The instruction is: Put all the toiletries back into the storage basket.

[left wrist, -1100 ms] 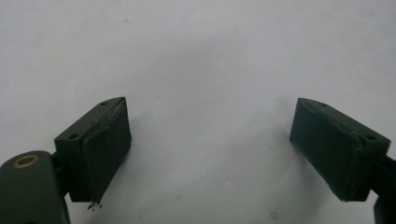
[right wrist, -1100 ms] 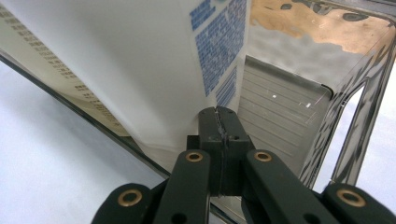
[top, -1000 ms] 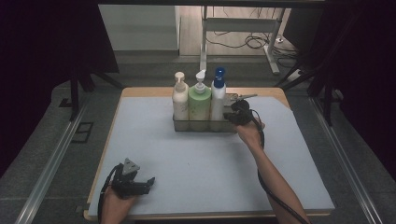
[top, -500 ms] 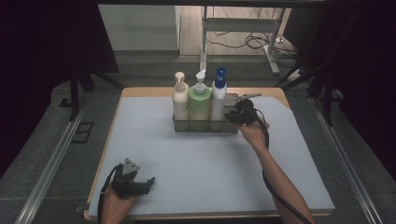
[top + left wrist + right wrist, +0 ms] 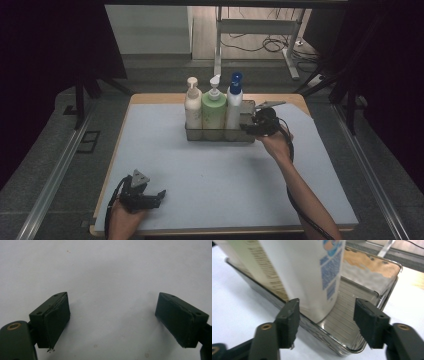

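Since a second ago we have barely moved: the right tongs (image 5: 248,126) stay at the right end of the metal tray (image 5: 220,135), the left tongs (image 5: 159,196) stay well short of it, near the bench (image 5: 225,180) edge. The right gripper view shows jaws open, straddling the tray's wall (image 5: 317,327) beside the white bottle (image 5: 312,272), gripping nothing. The left tongs (image 5: 111,322) gape wide over bare bench. Bottle tops are cut off there.

Dim dark surroundings, evenly lit table, soft close-up blur
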The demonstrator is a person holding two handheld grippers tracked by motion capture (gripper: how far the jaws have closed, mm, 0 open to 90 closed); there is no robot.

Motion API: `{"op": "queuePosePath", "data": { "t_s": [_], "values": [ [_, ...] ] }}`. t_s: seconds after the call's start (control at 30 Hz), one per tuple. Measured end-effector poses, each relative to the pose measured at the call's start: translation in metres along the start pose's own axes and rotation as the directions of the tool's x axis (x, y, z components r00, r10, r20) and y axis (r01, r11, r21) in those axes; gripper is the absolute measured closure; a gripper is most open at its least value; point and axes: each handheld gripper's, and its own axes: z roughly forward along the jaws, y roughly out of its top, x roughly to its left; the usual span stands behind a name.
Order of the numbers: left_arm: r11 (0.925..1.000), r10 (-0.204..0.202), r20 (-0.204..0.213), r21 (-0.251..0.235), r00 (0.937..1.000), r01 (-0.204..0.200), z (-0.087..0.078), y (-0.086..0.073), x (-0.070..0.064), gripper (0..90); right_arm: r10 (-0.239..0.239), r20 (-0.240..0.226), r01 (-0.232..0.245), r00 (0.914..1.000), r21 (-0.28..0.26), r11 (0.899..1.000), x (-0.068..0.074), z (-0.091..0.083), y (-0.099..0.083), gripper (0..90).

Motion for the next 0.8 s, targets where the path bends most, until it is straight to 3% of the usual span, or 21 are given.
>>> {"op": "queuePosePath", "data": {
  "t_s": [0.23, 0.43, 0.67, 0.8],
  "values": [
    [1.0, 0.0, 0.0, 0.0, 1.0, 0.0, 0.0, 0.0, 0.0, 12.3, -0.055, -0.017, 0.055, 0.9984, -0.011, 0.998, 0.008, -0.01, -0.004, 18.7],
    [1.0, 0.0, 0.0, 0.0, 1.0, 0.0, 0.0, 0.0, 0.0, 12.3, -0.126, -0.007, 0.126, 0.992, 0.009, 0.992, 0.013, -0.013, -0.011, 12.1],
    [1.0, 0.0, 0.0, 0.0, 1.0, 0.0, 0.0, 0.0, 0.0, 12.3, -0.15, -0.01, 0.15, 0.9886, -0.007, 0.989, 0.017, -0.022, -0.018, 0.0],
    [1.0, 0.0, 0.0, 0.0, 1.0, 0.0, 0.0, 0.0, 0.0, 12.3, -0.144, -0.017, 0.143, 0.9895, -0.018, 0.99, 0.018, -0.03, -0.021, 0.0]
  ]
}}
